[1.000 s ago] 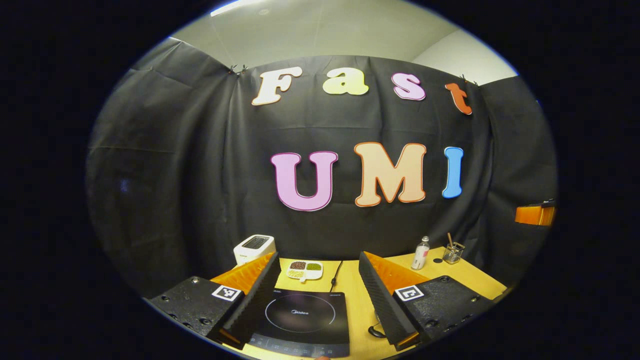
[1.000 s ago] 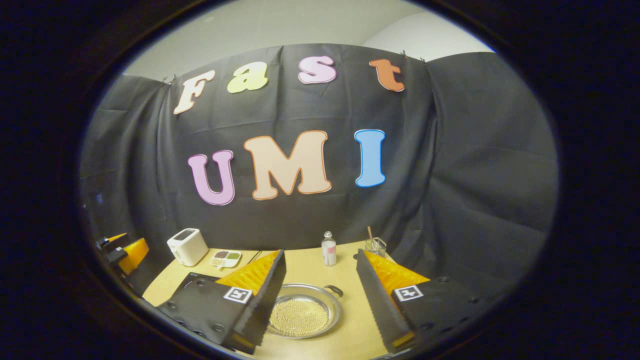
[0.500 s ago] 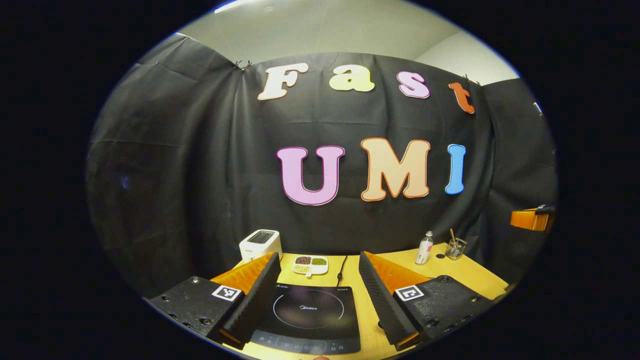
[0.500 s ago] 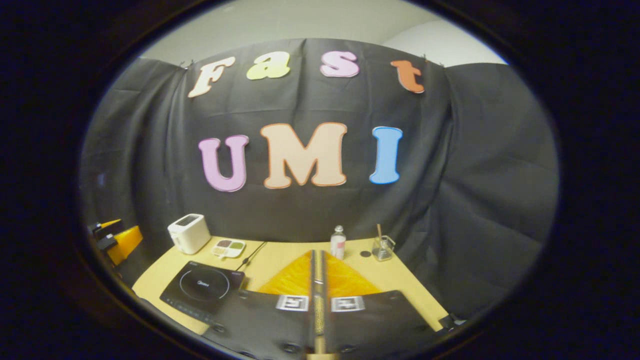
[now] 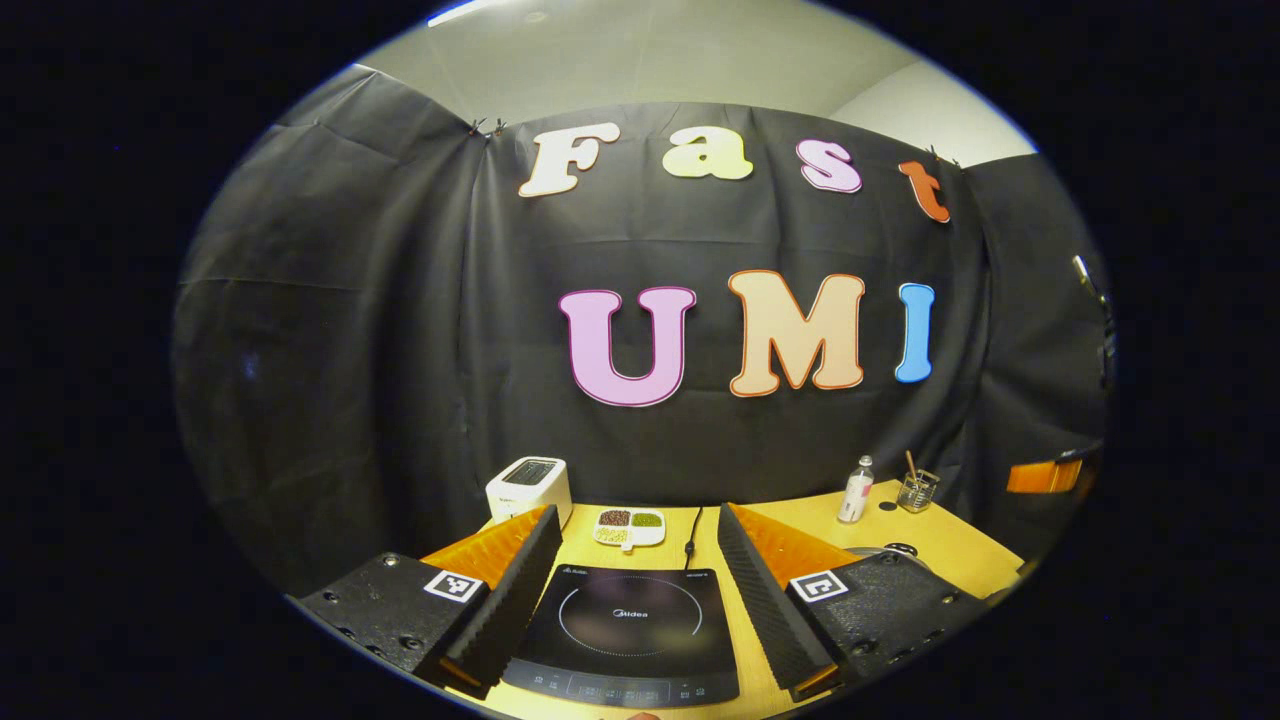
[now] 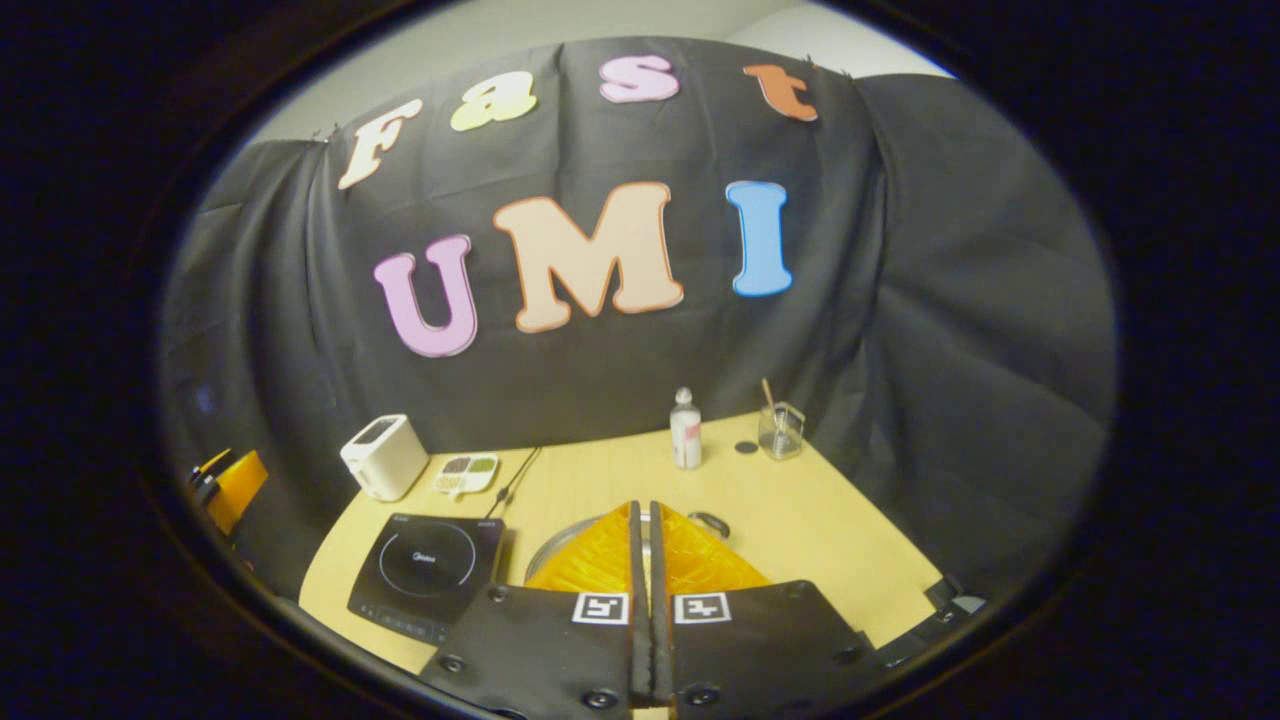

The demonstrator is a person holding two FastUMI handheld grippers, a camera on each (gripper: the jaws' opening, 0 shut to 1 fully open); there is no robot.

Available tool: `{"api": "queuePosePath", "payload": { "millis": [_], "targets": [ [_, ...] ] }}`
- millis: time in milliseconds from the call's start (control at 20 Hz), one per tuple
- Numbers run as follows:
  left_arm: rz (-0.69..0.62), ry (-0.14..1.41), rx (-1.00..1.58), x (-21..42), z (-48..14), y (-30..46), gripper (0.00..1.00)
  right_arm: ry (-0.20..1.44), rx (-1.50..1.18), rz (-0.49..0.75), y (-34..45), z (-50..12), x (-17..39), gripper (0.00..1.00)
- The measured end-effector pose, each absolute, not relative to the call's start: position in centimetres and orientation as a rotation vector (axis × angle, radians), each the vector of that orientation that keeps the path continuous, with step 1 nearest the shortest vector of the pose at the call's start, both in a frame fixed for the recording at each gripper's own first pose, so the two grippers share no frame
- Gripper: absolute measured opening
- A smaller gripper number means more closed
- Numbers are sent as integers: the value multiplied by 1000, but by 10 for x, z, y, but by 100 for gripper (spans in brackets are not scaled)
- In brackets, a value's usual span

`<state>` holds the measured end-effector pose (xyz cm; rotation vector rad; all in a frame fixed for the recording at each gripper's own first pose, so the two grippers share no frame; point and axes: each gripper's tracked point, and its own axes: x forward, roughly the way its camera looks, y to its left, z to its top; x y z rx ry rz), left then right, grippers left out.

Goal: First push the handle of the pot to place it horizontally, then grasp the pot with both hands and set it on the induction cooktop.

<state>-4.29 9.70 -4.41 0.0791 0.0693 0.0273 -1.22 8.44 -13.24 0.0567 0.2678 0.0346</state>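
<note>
The left gripper (image 5: 635,575) hangs released above the induction cooktop (image 5: 628,630), while the right gripper (image 6: 641,560), clenched on nothing, hovers over the pot (image 6: 700,522).

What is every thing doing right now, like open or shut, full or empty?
left gripper: open, above the cooktop.
right gripper: shut, holding nothing.
induction cooktop: bare, nothing on it.
pot: on the table, beside the cooktop.
bottle: upright, capped.
glass: upright, a stick inside.

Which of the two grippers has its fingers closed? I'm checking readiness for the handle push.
The right gripper: its fingers meet above the pot. The left gripper has fingers spread, framing the induction cooktop.
</note>
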Motion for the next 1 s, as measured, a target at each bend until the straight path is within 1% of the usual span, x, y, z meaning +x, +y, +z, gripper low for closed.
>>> {"api": "queuePosePath", "payload": {
  "millis": [50, 100, 200, 250, 300, 350, 400, 450, 500, 550, 600, 650, 700, 750, 800, 850, 900, 950, 1000],
  "targets": [
    [31, 71, 77, -43, -46, 99, 93, 310, 56, 40, 87, -147, -15, 2],
    [35, 73, 72, -42, -46, 101, 93, 345, 54, 46, 88, -162, -18, 0],
    [43, 86, 63, -41, -51, 103, 93, 428, 50, 74, 98, -194, -27, 0],
    [45, 87, 60, -42, -52, 104, 93, 470, 47, 84, 104, -210, -31, 2],
    [48, 84, 60, -41, -52, 106, 96, 513, 41, 98, 109, -225, -35, 0],
    [51, 83, 60, -41, -52, 108, 96, 556, 30, 111, 114, -239, -38, 0],
    [52, 86, 60, -40, -53, 110, 93, 598, 12, 124, 118, -253, -41, 3],
    [51, 88, 60, -41, -55, 111, 93, 639, -6, 127, 122, -269, -44, 0],
    [49, 93, 59, -40, -56, 114, 93, 684, -18, 136, 124, -282, -47, 0],
    [46, 98, 59, -40, -59, 115, 93, 724, -14, 150, 128, -293, -47, 2],
    [45, 104, 60, -40, -61, 117, 96, 761, -3, 166, 136, -302, -52, 0],
    [44, 111, 63, -40, -64, 120, 93, 791, 4, 168, 141, -310, -55, 2],
    [45, 117, 66, -40, -66, 123, 96, 825, 10, 162, 144, -319, -58, 2],
    [46, 123, 70, -39, -68, 125, 96, 853, 19, 164, 145, -328, -60, 0],
    [48, 128, 73, -39, -70, 128, 96, 884, 30, 161, 149, -336, -61, 2],
    [49, 134, 74, -40, -72, 131, 96, 921, 47, 161, 154, -345, -63, 0],
    [52, 140, 74, -39, -74, 135, 99, 952, 60, 158, 158, -352, -64, 0],
    [57, 148, 74, -40, -76, 139, 99, 982, 76, 158, 162, -361, -63, 2],
    [60, 154, 74, -40, -78, 143, 99, 1004, 88, 155, 165, -366, -61, 2]
  ]
}}
